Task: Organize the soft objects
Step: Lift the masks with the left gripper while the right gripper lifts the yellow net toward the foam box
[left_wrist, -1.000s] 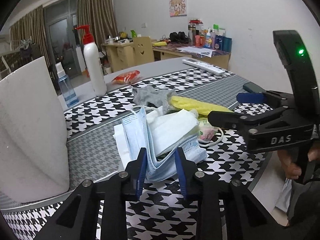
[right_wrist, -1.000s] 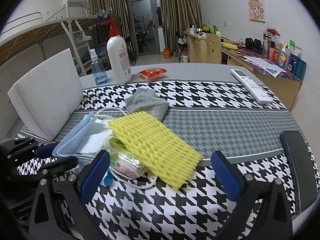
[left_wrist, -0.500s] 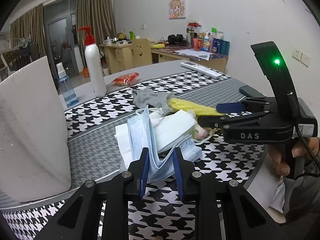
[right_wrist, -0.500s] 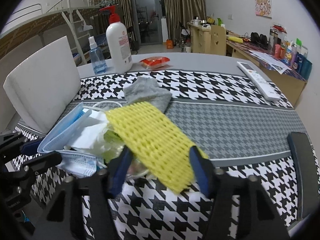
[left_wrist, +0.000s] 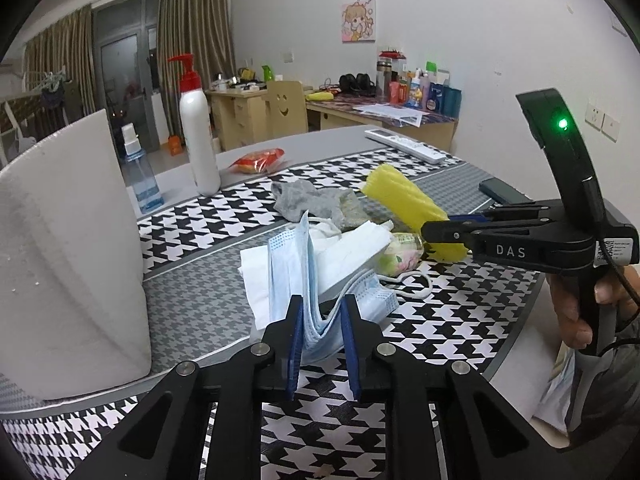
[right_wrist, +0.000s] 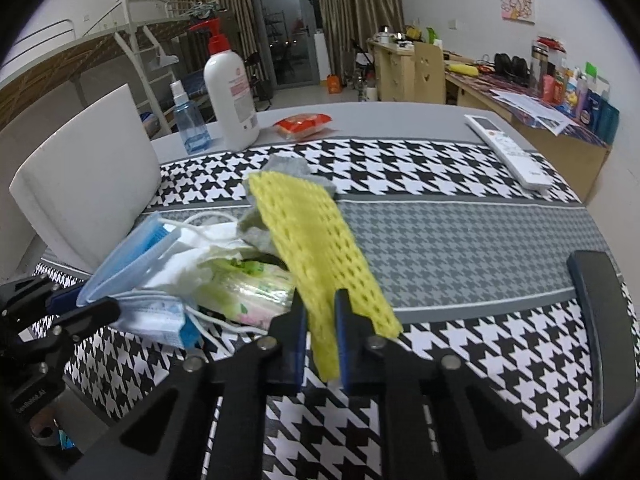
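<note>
1. Two grippers work one heap of soft things on the houndstooth-patterned tabletop [right_wrist: 460, 240], each taking a different piece, presumably so the pile can be pulled apart.
2. The right gripper [right_wrist: 321, 338] has its jaws closing, now narrow, on the near end of the yellow perforated foam sheet [right_wrist: 316, 240]; that end sits between the pads and the sheet tilts up off the heap, its far end over the grey sock [right_wrist: 288, 168].
3. The left gripper [left_wrist: 322, 332] has its jaws closing too, pinched on the folded edge of the stack of pale blue face masks [left_wrist: 294, 280], which stands upright against white tissues [left_wrist: 352, 252] (a hold that likely keeps the pile from sliding).
4. Between them lies a green-and-pink tissue packet [right_wrist: 252, 292], touching both the masks and the foam sheet.
5. A white foam block [left_wrist: 68, 248] stands at the left edge, well apart from the grips.
6. Compared with a second ago, the right jaws, then spread wide around the flat-lying foam sheet, have come together on it and its end has lifted; the left jaws have narrowed only slightly and the masks stand more upright.
</note>
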The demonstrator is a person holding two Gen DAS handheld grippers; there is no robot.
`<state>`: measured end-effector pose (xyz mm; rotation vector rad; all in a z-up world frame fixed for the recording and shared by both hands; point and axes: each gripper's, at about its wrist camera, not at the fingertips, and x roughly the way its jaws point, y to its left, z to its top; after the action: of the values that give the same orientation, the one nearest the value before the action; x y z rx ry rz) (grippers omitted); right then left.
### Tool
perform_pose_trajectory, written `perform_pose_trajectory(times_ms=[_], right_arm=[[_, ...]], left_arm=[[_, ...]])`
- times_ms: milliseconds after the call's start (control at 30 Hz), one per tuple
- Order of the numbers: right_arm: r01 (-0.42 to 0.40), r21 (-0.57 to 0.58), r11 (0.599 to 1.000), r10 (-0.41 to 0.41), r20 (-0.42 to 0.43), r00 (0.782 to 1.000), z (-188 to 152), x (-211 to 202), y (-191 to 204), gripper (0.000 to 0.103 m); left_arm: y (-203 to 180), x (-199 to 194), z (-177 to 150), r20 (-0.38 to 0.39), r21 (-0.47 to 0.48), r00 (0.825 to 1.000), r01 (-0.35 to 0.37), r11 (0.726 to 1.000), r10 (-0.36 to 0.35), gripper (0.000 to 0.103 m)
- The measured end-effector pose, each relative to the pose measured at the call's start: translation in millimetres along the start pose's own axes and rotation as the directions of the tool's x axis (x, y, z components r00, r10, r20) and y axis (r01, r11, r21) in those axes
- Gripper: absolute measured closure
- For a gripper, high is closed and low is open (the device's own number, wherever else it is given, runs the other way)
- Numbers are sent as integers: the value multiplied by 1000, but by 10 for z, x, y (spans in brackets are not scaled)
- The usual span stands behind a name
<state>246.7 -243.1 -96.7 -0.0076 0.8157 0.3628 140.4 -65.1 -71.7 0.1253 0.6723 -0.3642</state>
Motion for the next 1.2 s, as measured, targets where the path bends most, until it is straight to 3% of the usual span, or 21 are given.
perform_pose_trajectory(times_ms=[400, 1200], right_arm=[[-5, 1, 1000, 5, 82, 997, -15, -330, 131, 89], [-52, -49, 997, 60, 176, 983, -150, -807, 455, 89]], left_arm=[[10, -332, -7, 77, -4, 997, 3, 1000, -3, 85], [126, -861, -84, 204, -52, 976, -71, 996, 80, 84]])
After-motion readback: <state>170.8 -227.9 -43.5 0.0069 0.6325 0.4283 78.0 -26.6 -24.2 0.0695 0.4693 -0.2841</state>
